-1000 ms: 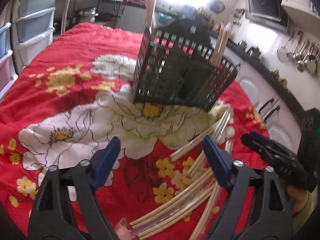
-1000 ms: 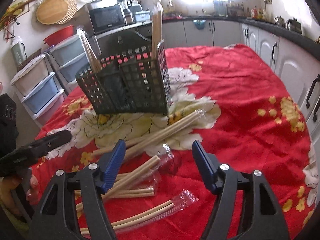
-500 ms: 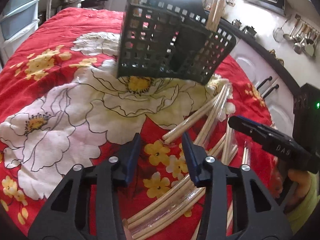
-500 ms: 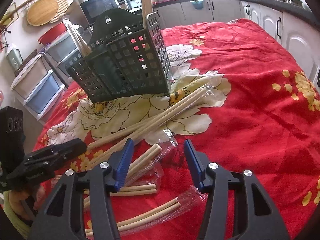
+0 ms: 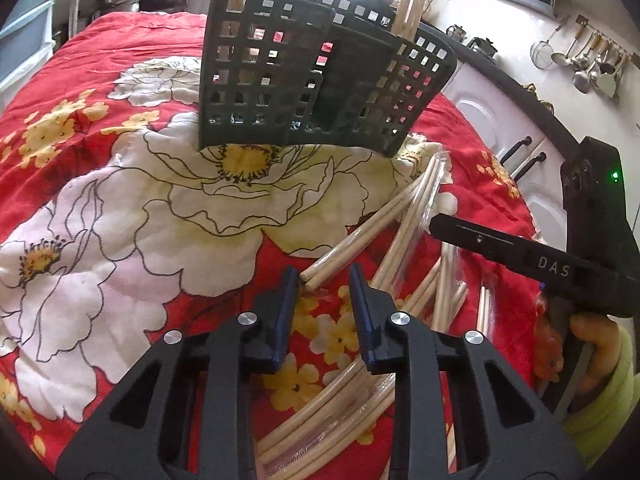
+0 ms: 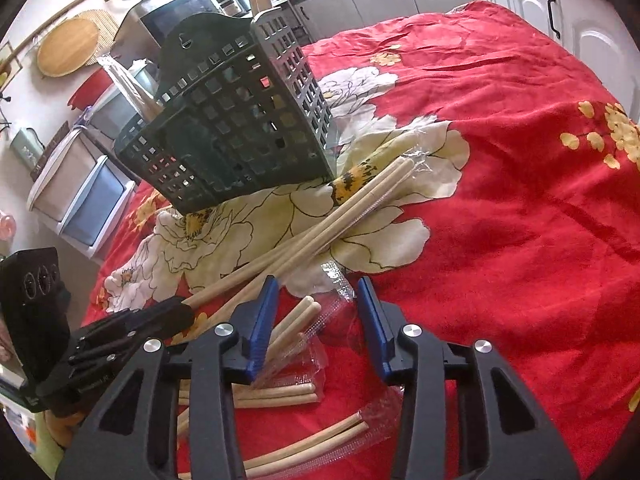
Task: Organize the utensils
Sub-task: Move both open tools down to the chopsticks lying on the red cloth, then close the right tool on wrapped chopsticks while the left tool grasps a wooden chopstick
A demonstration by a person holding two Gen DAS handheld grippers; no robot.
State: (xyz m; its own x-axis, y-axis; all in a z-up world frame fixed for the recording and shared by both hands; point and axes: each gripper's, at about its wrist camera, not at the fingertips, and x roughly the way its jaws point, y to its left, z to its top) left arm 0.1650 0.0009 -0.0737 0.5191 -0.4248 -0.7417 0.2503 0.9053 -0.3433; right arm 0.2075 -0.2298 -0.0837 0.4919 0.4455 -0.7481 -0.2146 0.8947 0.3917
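Observation:
A dark green lattice utensil basket [image 5: 316, 76] stands on the red flowered cloth and holds upright chopstick packs; it also shows in the right wrist view [image 6: 236, 120]. Several clear-wrapped pairs of bamboo chopsticks lie in front of it. My left gripper [image 5: 323, 280] is open with a narrow gap, its tips right at the near end of one long pair [image 5: 360, 236]. My right gripper [image 6: 316, 290] is open and empty above a shorter wrapped pair [image 6: 292, 328]. The long pair also shows in the right wrist view [image 6: 320, 236].
The table [image 6: 520, 200] is covered in a red cloth with big white flowers. More wrapped pairs lie at the near edge [image 6: 320, 436]. Plastic drawers [image 6: 80, 196] stand to the left, white cabinets [image 5: 500, 120] to the right.
Both grippers moved forward and down toward the chopsticks. The left jaws narrowed a lot and now sit at the end of the long pair. The right jaws narrowed a little.

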